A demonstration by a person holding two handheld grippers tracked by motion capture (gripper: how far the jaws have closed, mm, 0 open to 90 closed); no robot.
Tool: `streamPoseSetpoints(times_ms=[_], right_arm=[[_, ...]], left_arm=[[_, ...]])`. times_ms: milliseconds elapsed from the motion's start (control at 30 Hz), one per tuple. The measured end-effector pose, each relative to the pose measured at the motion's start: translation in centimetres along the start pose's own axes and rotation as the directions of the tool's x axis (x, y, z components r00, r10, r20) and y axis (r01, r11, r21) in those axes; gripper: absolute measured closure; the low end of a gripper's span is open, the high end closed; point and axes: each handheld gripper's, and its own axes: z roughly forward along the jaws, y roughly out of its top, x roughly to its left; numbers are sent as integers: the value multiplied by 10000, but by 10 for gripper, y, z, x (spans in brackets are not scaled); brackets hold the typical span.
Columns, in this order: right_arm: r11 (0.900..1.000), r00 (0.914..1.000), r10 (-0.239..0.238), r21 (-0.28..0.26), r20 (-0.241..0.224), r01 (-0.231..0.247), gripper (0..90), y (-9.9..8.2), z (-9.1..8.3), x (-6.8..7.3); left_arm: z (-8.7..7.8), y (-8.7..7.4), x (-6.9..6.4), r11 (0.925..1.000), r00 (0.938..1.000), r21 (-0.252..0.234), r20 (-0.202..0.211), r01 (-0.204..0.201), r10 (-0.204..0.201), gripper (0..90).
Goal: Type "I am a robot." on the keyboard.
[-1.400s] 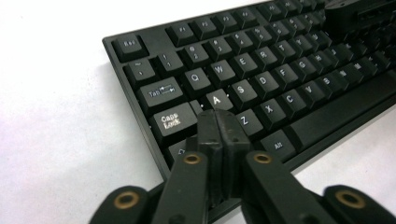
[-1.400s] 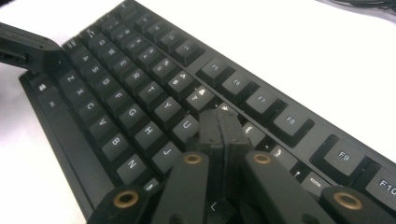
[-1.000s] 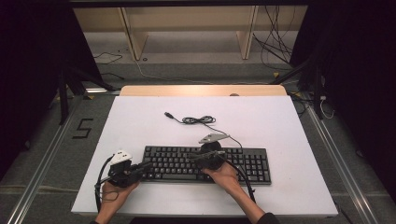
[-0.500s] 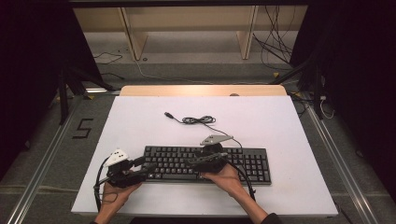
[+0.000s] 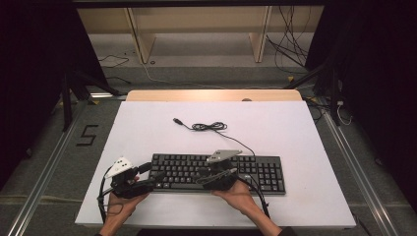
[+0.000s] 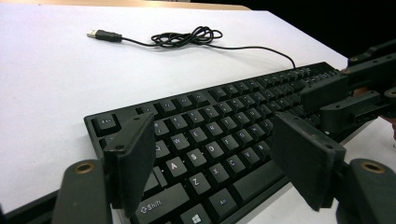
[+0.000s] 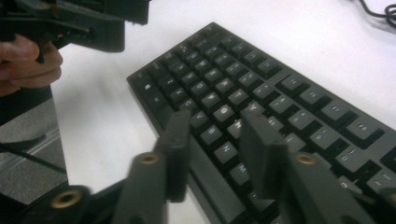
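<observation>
White surface (image 5: pixel 147 128): black keyboard (image 5: pixel 255 169) lies flat along its near edge. Its cable (image 5: pixel 209 127) runs back to a loose coil, the plug lying free on the surface. Left tool (image 5: pixel 155 178) at the keyboard's left end, jaws just opened, wide apart over the keys, gripping nothing. Right tool (image 5: pixel 204 176) over the keyboard's middle, jaws just closing, narrow gap, nothing pinched between them.
</observation>
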Motion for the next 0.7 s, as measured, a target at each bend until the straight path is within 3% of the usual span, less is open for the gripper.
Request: streamPoseSetpoints(times_ms=[333,700], right_arm=[[9993,9996,-254,264,-81,256,856,-5,3,5],[9969,9994,-346,713,75,339,900,-11,12,6]], left_arm=[[0,0,-2,9999,9998,-89,159,-136,138,296],[0,-1,-4,9997,9995,-102,228,-200,202,295]])
